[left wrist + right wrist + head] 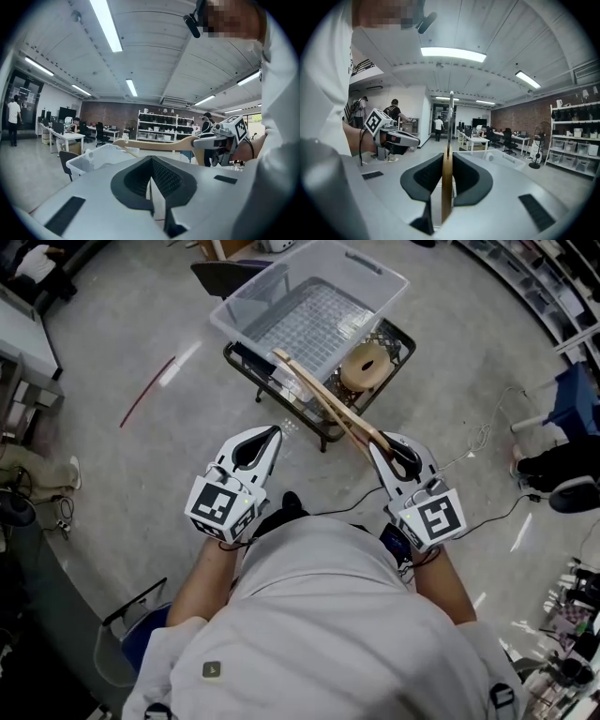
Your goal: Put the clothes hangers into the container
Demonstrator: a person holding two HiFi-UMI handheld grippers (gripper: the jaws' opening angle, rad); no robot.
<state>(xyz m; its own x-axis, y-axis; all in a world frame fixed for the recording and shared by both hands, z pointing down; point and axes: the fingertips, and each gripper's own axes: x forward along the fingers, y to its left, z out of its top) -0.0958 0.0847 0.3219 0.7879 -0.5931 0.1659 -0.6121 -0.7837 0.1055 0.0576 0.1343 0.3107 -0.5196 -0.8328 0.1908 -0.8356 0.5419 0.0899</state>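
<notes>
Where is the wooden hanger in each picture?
Head view: wooden hanger slants up-left from the right gripper, near the centre.
Left gripper view: hanger is a level bar across the middle.
Right gripper view: hanger stands edge-on at the centre, pinched between the fingers.
Shared landmark: the clear container.

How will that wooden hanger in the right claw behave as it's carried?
The wooden hanger looks stiff, so it probably won't droop. Most of it sticks out past the right claw, so it may swing or twist.
</notes>
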